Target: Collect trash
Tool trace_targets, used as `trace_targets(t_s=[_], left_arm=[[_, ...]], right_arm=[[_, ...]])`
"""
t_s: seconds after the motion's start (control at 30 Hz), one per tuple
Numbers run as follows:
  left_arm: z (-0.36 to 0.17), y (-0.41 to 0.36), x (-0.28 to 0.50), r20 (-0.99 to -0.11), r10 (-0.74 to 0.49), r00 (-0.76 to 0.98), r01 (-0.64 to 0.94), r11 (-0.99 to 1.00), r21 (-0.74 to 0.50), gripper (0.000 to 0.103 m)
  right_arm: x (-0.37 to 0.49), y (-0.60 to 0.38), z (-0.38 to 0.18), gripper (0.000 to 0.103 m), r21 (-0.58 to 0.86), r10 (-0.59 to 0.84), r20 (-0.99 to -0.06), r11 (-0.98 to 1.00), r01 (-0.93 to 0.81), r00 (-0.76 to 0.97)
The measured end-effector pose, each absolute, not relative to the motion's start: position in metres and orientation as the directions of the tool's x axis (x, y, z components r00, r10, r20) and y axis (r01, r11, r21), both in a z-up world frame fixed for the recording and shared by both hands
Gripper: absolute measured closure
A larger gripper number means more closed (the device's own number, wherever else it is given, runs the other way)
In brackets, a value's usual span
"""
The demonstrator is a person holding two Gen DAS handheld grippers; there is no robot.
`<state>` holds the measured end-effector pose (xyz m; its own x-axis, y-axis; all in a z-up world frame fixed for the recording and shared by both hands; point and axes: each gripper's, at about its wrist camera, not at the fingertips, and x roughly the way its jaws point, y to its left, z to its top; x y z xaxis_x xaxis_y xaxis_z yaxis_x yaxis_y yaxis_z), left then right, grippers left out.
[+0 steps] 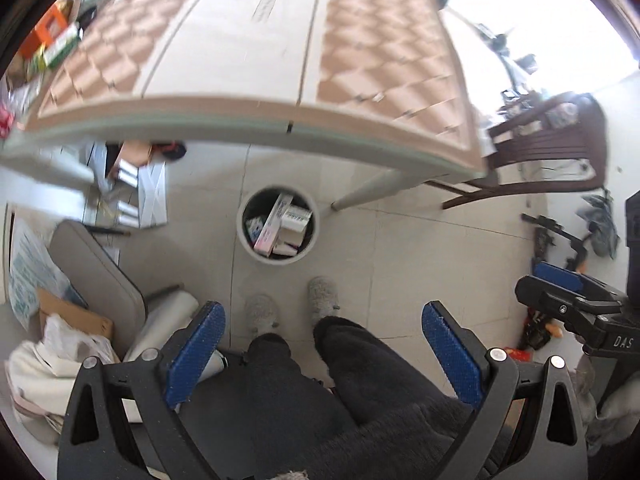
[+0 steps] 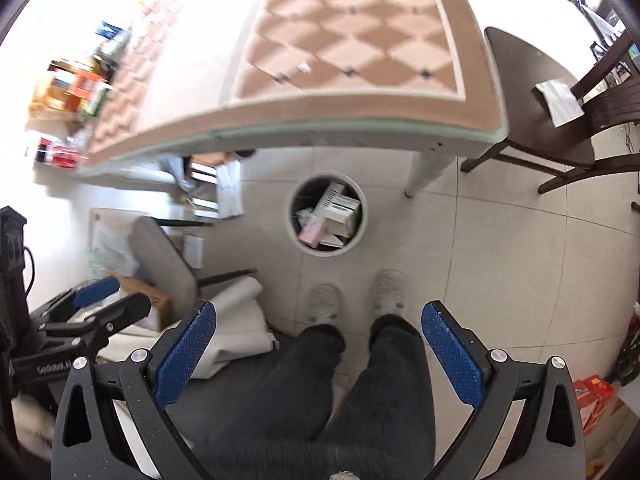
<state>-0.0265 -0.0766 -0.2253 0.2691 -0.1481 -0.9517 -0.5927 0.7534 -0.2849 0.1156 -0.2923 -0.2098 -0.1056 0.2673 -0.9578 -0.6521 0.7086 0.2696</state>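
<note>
A round white trash bin (image 1: 244,236) stands on the tiled floor under the table's near edge; it also shows in the right wrist view (image 2: 362,224). It holds several cardboard boxes (image 1: 280,224), one pink and white (image 2: 314,232). My left gripper (image 1: 322,354) is open and empty, high above the floor over the person's legs. My right gripper (image 2: 320,350) is open and empty at the same height. Each gripper shows at the edge of the other's view: the right one (image 1: 568,292) and the left one (image 2: 100,300).
A table with a brown diamond-patterned top (image 1: 384,64) (image 2: 340,48) spans the upper view, with boxes at its far left (image 1: 52,40) (image 2: 76,88). A dark wooden chair (image 2: 540,120) (image 1: 552,148) stands right. A grey chair (image 1: 96,280) and bags (image 1: 52,356) lie left.
</note>
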Motion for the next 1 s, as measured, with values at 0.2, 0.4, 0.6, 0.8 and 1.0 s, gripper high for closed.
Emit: trace_targets(t_s=[0.2, 0.4, 0.6, 0.8, 1.0], left_arm=[[-0.166, -0.074, -0.051, -0.911, -0.200, 0.360, -0.504, 0.780, -0.371, 0.002], [-0.127, -0.080, -0.069, -0.882, -0.242, 0.404, -0.432, 0.800, -0.417, 0.002], [-0.099, -0.088, -0.085, -0.864, -0.250, 0.437, -0.399, 0.807, -0.435, 0.002], [-0.092, -0.090, -0.092, -0.855, -0.229, 0.466, -0.419, 0.794, -0.440, 0.002], [-0.090, -0.086, -0.101, -0.856, -0.198, 0.478, -0.455, 0.778, -0.434, 0.000]], right_arm=[[0.068, -0.315, -0.121, 0.000, 0.316, 0.361, -0.931, 0.722, -0.616, -0.055], [0.020, -0.330, -0.063, 0.000, 0.336, 0.409, -0.912, 0.728, -0.598, -0.014], [-0.012, -0.339, -0.037, 0.000, 0.343, 0.430, -0.903, 0.731, -0.590, 0.007], [-0.021, -0.340, -0.030, 0.000, 0.344, 0.438, -0.899, 0.724, -0.598, 0.014], [-0.022, -0.338, -0.031, 0.000, 0.343, 0.439, -0.898, 0.721, -0.602, 0.015]])
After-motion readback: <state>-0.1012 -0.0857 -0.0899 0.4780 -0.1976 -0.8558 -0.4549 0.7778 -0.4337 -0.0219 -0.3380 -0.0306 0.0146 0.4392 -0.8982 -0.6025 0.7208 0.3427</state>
